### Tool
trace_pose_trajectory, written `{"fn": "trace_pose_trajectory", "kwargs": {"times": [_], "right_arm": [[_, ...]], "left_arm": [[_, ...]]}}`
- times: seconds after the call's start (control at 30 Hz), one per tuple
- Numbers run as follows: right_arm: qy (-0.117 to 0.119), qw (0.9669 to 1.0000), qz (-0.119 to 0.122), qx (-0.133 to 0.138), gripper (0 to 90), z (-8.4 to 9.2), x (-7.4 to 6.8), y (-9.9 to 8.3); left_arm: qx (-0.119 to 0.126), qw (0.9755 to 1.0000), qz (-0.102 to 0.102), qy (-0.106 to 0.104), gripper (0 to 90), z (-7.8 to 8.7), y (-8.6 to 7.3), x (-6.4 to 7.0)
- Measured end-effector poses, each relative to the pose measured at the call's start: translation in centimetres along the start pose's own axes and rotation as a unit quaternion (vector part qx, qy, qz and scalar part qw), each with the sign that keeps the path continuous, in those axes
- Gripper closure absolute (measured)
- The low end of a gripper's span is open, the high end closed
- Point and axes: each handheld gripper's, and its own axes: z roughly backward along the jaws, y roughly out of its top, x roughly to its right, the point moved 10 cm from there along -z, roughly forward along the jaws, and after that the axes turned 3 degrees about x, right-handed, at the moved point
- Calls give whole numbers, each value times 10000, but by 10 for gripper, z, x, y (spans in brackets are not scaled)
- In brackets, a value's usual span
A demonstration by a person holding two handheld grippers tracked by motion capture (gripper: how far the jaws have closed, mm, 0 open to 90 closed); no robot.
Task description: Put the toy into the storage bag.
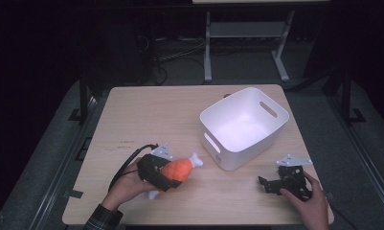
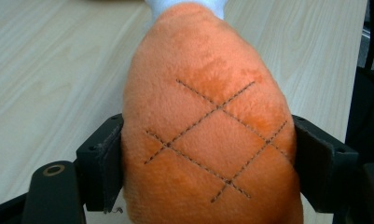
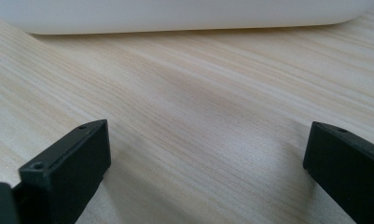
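L gripper [image 1: 166, 175] has jaws clamped on the plush drumstick [image 1: 179, 168], lower left of frame, above the counter [image 1: 151, 115]. Lift clear, carry w/ steady squeeze over the white bin [image 1: 268, 132] rim before release. R gripper [image 1: 272, 186]: jaws wide, empty.

Two black jaws of the right tool [image 3: 205, 163] stick up from the bottom, one at the left and one at the right. They stand far apart with nothing between them. Under them is the light wooden worktop [image 3: 212, 107]. Across the top runs the smooth white side of a bin [image 3: 175, 14], sitting on the wood.
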Motion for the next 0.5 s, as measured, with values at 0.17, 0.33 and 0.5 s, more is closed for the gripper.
{"fn": "trace_pose_trajectory", "kwargs": {"times": [0.17,0.33,0.5], "right_arm": [[0,10000,0,1,2,0,0,0],[0,10000,-1,0,2,0,0,0],[-1,10000,-3,0,2,0,0,0]], "left_arm": [[62,10000,-29,30,211,4,6,-2],[82,9999,-58,47,212,10,11,-5],[100,9999,-92,52,211,15,16,-7]]}}
